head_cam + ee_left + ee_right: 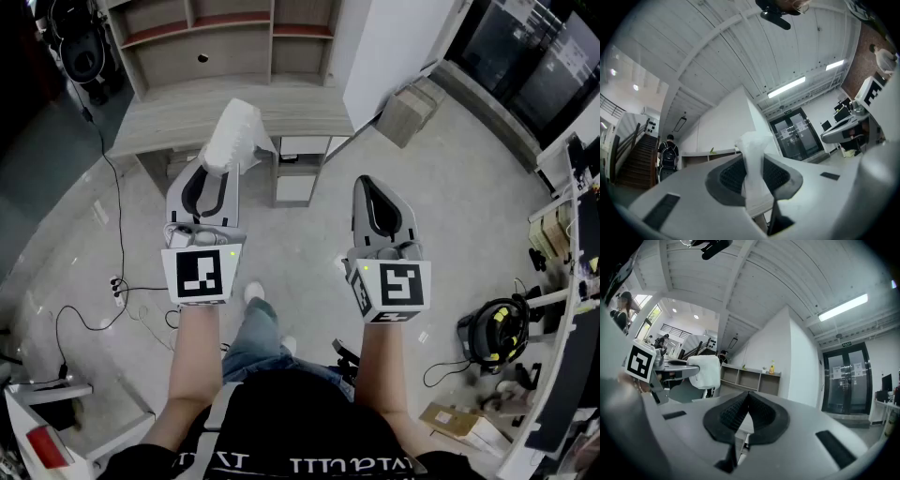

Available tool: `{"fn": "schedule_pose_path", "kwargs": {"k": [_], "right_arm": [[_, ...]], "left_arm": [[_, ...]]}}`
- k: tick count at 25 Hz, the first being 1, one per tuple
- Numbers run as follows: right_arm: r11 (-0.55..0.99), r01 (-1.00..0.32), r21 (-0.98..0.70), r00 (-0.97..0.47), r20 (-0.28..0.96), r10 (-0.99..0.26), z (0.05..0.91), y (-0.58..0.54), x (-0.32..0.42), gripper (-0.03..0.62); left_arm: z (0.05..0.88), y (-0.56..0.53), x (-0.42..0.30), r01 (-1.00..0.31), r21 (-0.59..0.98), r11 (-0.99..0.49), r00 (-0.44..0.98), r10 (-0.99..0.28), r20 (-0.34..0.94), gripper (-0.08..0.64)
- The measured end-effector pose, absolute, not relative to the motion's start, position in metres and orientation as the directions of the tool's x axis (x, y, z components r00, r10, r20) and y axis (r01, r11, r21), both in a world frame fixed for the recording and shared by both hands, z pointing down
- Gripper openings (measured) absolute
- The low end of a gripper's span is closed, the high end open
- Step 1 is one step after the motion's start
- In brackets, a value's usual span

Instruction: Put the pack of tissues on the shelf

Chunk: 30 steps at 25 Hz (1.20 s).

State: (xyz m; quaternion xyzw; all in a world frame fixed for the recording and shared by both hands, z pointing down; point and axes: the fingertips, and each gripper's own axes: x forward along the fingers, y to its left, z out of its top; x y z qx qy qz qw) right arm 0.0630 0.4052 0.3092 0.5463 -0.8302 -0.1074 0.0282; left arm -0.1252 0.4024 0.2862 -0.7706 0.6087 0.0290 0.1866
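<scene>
Short of the shelf (234,36), the left hand-held gripper (217,169) has the carrying step in hand. Doing it well, I judge, means a firm pinch and a level approach: the pack of tissues (232,134) is soft and caught only by its near end, so it may sag or slip if swung. The safest course looks to be bringing it forward over the worktop (178,117) below the shelf, then sliding it into one open compartment before letting go, since a tilted pack could catch on a divider. The jaws stand narrowly apart, pressed on the white wrapper from both sides, and most of the pack stands out beyond the tips toward the shelf. The right hand-held gripper (367,186) hangs farther from the shelf, beside the left one and off the worktop's edge, with its ribbed pads pressed together on nothing. It is best held clear of the shelf opening.
</scene>
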Motion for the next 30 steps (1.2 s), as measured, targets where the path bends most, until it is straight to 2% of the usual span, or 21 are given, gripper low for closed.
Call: {"fn": "schedule_pose_path", "kwargs": {"k": [8,14,30], "right_arm": [[0.379,-0.906,0.188,-0.399,-0.078,-0.914,0.315,0.377,0.054,0.017],[0.360,-0.918,0.166,-0.379,-0.103,-0.920,0.300,0.320,0.041,0.017],[0.346,-0.917,0.198,-0.365,-0.067,-0.929,0.296,0.154,-0.001,0.017]], "left_arm": [[0.287,0.376,-0.137,-0.948,-0.250,-0.196,0.267,-0.920,-0.289,0.094],[0.279,0.317,-0.152,-0.945,-0.248,-0.211,0.281,-0.914,-0.292,0.093],[0.274,0.146,-0.191,-0.945,-0.221,-0.240,0.300,-0.904,-0.303,0.094]]}}
